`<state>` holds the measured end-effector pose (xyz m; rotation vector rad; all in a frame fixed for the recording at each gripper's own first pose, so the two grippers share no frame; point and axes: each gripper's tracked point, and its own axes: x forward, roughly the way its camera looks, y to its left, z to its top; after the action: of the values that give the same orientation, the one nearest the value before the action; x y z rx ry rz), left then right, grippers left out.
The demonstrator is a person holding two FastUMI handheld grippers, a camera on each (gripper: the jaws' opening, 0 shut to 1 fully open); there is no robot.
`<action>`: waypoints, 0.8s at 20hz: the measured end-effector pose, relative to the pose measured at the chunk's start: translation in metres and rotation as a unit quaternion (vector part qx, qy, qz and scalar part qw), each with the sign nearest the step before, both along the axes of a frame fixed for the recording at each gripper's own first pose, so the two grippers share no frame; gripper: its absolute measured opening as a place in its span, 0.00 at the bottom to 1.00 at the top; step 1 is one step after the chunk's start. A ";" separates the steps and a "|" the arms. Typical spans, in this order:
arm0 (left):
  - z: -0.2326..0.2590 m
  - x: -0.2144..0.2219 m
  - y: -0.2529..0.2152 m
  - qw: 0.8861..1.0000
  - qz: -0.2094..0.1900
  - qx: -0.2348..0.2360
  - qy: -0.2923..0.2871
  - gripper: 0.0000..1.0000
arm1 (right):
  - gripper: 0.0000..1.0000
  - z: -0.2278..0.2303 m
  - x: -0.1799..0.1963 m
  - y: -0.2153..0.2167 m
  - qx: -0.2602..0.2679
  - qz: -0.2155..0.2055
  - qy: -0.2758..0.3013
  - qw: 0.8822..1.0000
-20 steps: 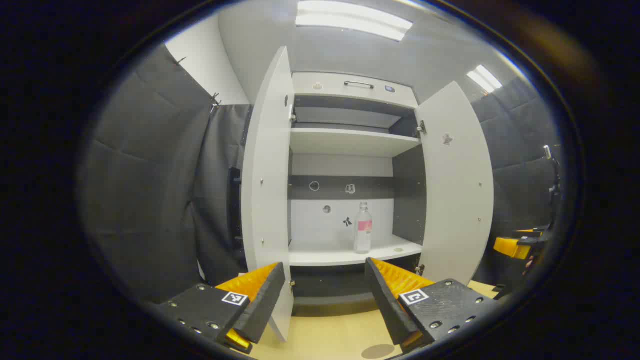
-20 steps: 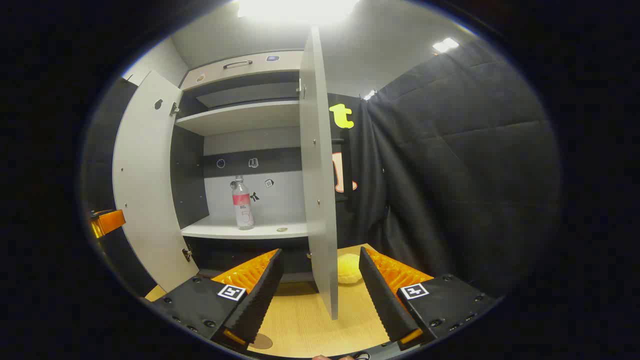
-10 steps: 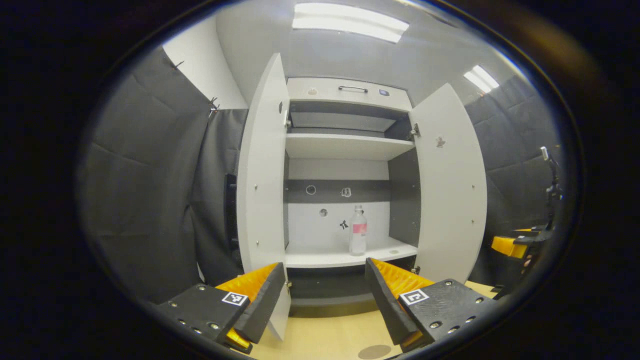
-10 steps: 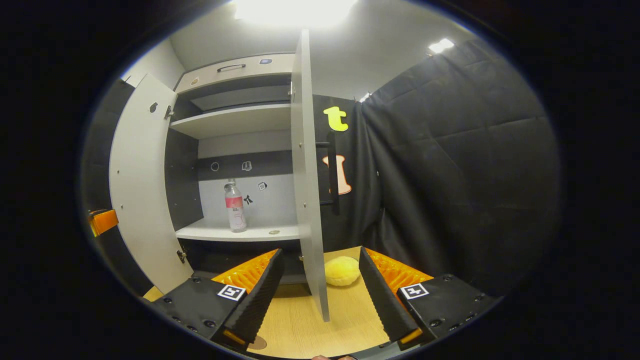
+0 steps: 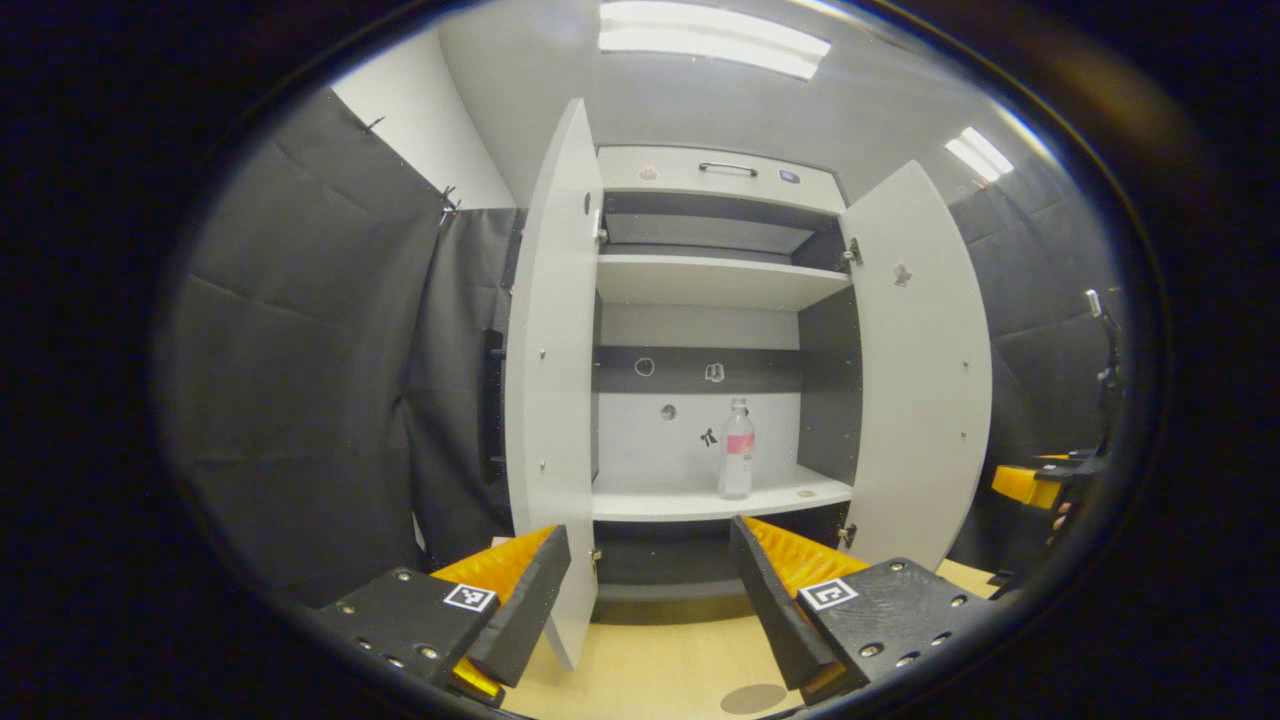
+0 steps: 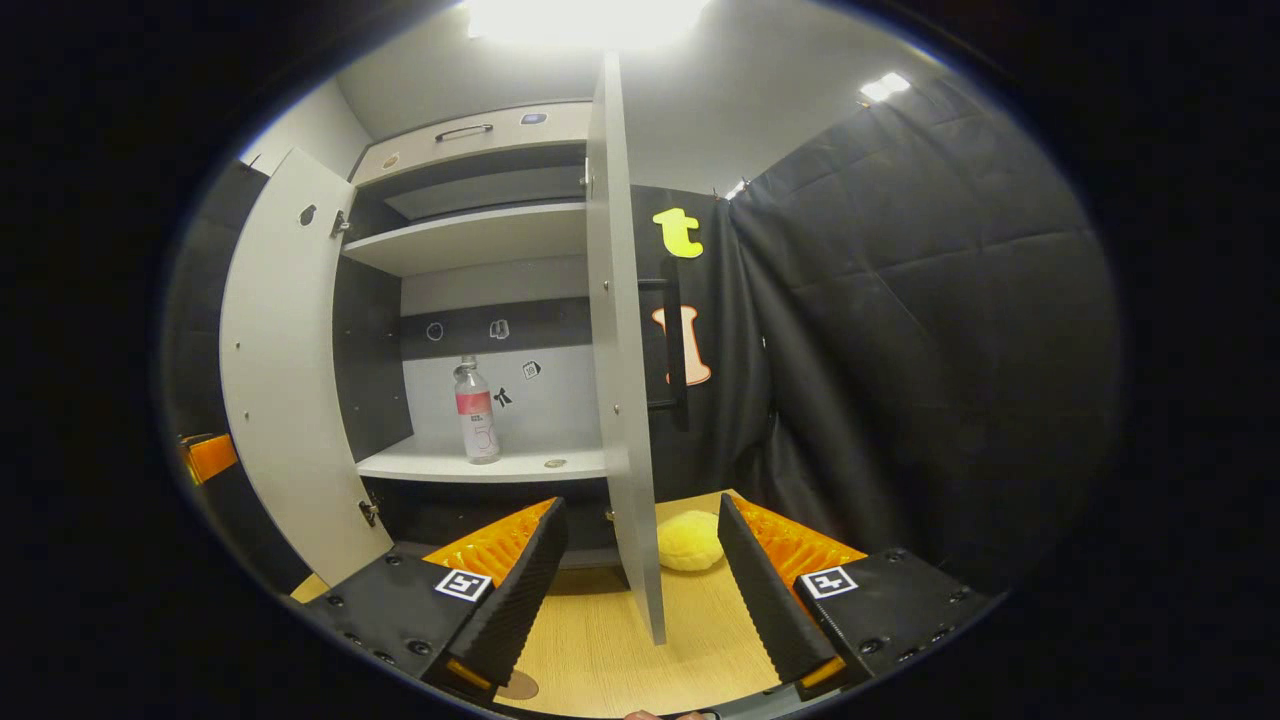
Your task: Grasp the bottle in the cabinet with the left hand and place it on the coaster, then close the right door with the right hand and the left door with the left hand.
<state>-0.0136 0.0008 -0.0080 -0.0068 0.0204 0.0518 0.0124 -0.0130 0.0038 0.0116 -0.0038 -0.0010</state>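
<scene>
A clear bottle (image 5: 737, 449) with a pink label stands upright on the cabinet's lower shelf (image 5: 700, 504); the right gripper view has the bottle (image 6: 476, 411) too. Both cabinet doors stand wide open: the left door (image 5: 555, 370) and the right door (image 5: 920, 360). My left gripper (image 5: 648, 590) is open, well in front of the cabinet, with nothing between its fingers. My right gripper (image 6: 640, 590) is open as well, with the right door's edge (image 6: 620, 350) standing ahead between its fingers. A round brown coaster (image 5: 753, 698) lies on the wooden table just under the left gripper.
A yellow fluffy ball (image 6: 688, 540) lies on the wooden table (image 6: 600, 650) beyond the right door. A black handle (image 6: 676, 345) is on that door's outer face. The upper shelf (image 5: 715, 282) is bare. Black padded walls close in both sides.
Both views have swayed slightly; the cabinet sits a bit more to the right in the left gripper view than half a second ago. Bottle and doors stay put, both grippers remain open.
</scene>
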 end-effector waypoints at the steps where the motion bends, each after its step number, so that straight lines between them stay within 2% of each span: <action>1: 0.000 0.003 -0.005 1.000 -0.005 -0.003 -0.001 0.94 | 0.96 0.001 0.000 -0.004 -0.001 -0.006 -0.002 1.000; 7: -0.006 0.056 -0.039 0.999 -0.041 -0.030 0.010 0.94 | 0.96 -0.006 0.001 -0.049 0.003 -0.062 0.011 0.998; 12: 0.011 0.128 -0.060 0.998 -0.067 0.002 -0.004 0.94 | 0.96 -0.003 0.020 -0.093 0.016 -0.116 0.012 0.993; 16: 0.016 0.190 -0.077 0.997 -0.082 0.004 -0.005 0.94 | 0.96 0.004 0.041 -0.124 0.023 -0.151 0.002 0.988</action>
<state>0.1760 -0.0757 0.0082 0.0025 0.0107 -0.1114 0.0536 -0.1367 0.0079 0.0570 -0.0006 -0.3038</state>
